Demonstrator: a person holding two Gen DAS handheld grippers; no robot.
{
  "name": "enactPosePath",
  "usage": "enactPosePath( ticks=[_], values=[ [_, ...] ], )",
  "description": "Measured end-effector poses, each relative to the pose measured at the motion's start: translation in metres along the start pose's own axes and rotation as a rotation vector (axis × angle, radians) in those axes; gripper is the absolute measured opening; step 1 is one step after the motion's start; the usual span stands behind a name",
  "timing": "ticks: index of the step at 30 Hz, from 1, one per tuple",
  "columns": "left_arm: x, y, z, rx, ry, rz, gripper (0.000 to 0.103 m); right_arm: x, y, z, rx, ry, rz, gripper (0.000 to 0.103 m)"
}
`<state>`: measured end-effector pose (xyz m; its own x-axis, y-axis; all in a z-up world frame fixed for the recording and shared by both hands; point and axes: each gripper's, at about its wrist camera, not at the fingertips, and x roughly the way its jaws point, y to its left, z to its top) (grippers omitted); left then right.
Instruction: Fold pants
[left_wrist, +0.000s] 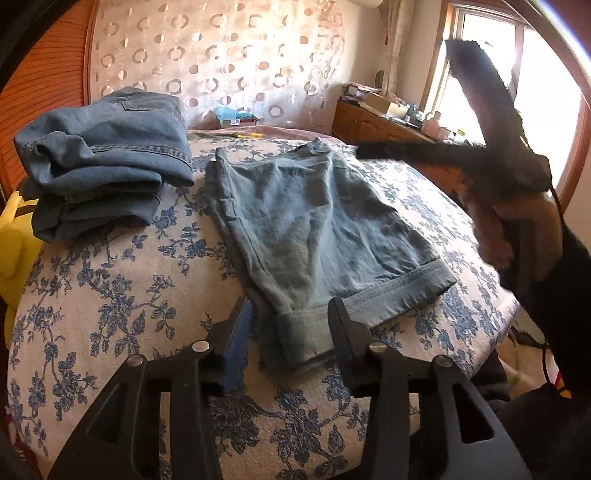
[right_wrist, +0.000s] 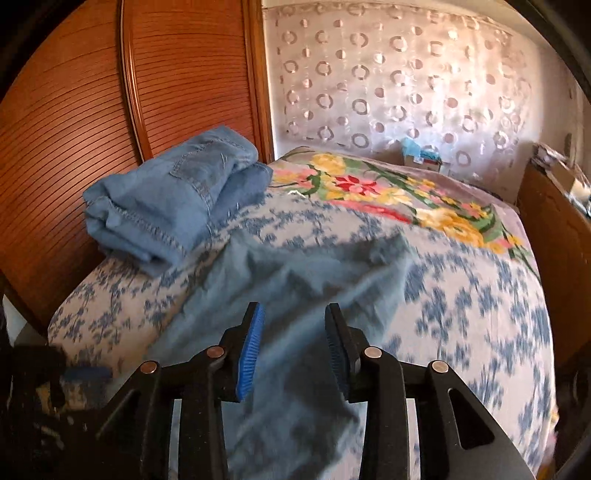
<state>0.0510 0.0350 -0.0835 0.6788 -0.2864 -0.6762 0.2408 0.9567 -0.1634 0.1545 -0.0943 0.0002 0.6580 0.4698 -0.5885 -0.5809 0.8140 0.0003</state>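
Sunlit and cluttered, the bedroom is giving the bed (left_wrist: 110, 302) with its blue-flowered cover as the working surface. Grey-blue pants (left_wrist: 310, 229) are lying flat on it, already doubled, their long axis running away from the left tongs (left_wrist: 291, 332) toward the far side of the bed. The cuffed hem end is sitting nearest, its corner lying between the left tongs' parted jaws, which are not pressing on it. The cloth is looking thin, soft and creased, with a turned-up hem band. In the right wrist view the same pants are spreading under and ahead of the right tongs (right_wrist: 293, 343), whose jaws are standing partly open with fabric below the gap; nothing seems gripped, though blur is making that uncertain. I judge the left hand nearer to the hem, so the next fold would likely start there. Off to the left of both tongs, a folded denim stack (left_wrist: 107, 155) is resting beside the wardrobe (right_wrist: 74, 110).
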Motion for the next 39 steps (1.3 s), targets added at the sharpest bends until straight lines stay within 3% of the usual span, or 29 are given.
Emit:
enactPosePath(
  ticks=[1, 3, 5, 6, 22, 39],
  values=[
    [0.002, 0.0, 0.0, 0.003, 0.006, 0.011, 0.044, -0.003, 0.0, -0.007, 0.007, 0.0, -0.002, 0.038],
    [0.004, 0.0, 0.001, 0.006, 0.009, 0.02, 0.055, -0.014, 0.002, -0.024, 0.022, 0.0, -0.003, 0.038],
    [0.005, 0.002, 0.002, -0.006, -0.005, 0.01, 0.079, -0.019, -0.002, -0.038, 0.032, 0.002, -0.005, 0.04],
    [0.005, 0.001, 0.002, -0.011, -0.008, 0.009, 0.08, -0.022, -0.001, -0.044, 0.031, 0.003, -0.009, 0.04],
    [0.012, -0.006, 0.001, 0.017, 0.006, 0.044, 0.08, -0.067, 0.005, -0.099, 0.039, 0.027, -0.035, 0.042],
    [0.016, -0.001, -0.013, 0.002, 0.044, 0.049, 0.08, -0.065, 0.008, -0.118, 0.1, 0.072, 0.019, 0.041]
  ],
)
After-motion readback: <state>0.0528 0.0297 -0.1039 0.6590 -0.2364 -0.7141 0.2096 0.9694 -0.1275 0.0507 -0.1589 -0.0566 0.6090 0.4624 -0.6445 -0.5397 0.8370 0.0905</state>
